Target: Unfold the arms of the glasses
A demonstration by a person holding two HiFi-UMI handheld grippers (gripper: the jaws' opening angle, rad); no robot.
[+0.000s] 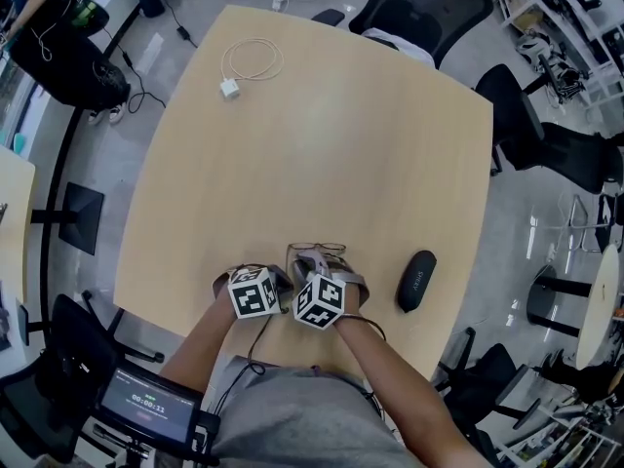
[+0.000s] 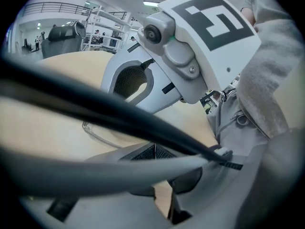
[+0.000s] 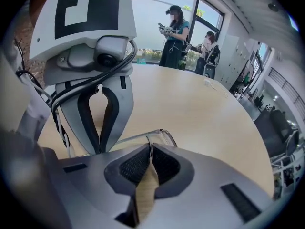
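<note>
Two grippers met near the front edge of the pale wooden table [image 1: 341, 144], with the thin clear-framed glasses [image 1: 318, 251] between them. The left gripper [image 2: 153, 150] had its jaws closed on one end of the frame. The right gripper [image 3: 150, 152] pinched a thin part of the frame beside a lens. A black oval case [image 1: 416, 281] lay just right of them, and a coiled white cable [image 1: 252, 61] lay far across the table.
</note>
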